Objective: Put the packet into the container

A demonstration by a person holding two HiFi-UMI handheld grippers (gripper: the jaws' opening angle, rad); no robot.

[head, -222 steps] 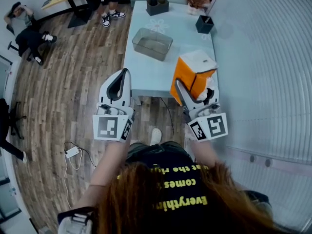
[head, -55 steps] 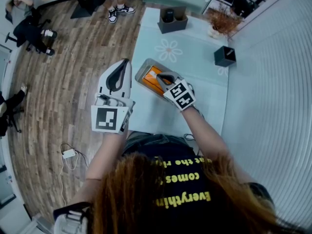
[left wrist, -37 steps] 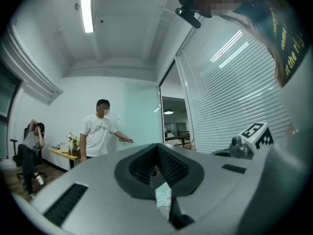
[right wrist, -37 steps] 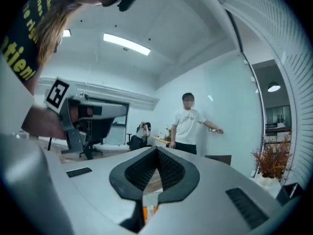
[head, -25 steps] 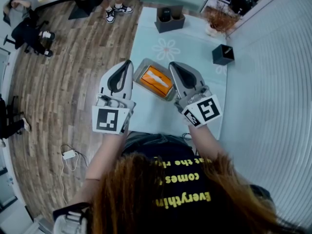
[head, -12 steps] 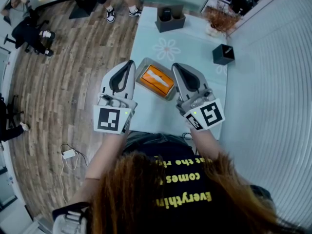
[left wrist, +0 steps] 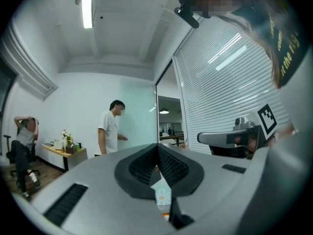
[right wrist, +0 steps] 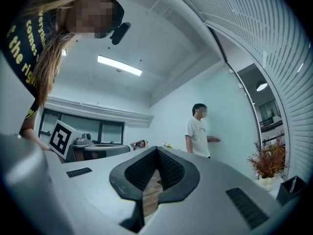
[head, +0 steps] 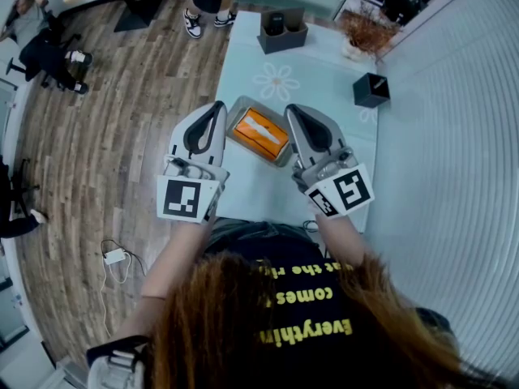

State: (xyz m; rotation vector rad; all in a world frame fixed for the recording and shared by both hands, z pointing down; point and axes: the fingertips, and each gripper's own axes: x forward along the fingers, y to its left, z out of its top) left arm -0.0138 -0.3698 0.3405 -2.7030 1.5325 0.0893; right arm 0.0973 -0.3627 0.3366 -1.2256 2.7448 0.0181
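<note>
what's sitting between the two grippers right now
The clear container with the orange packet lying inside it sits between the left gripper and the right gripper, both with jaws shut. The head view shows it.

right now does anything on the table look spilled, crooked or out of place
Nothing stands out. The orange packet lies flat inside the clear container, which sits at a slant to the edges of the table. Nothing looks spilled or damaged. The left gripper and the right gripper are both shut and empty.
</note>
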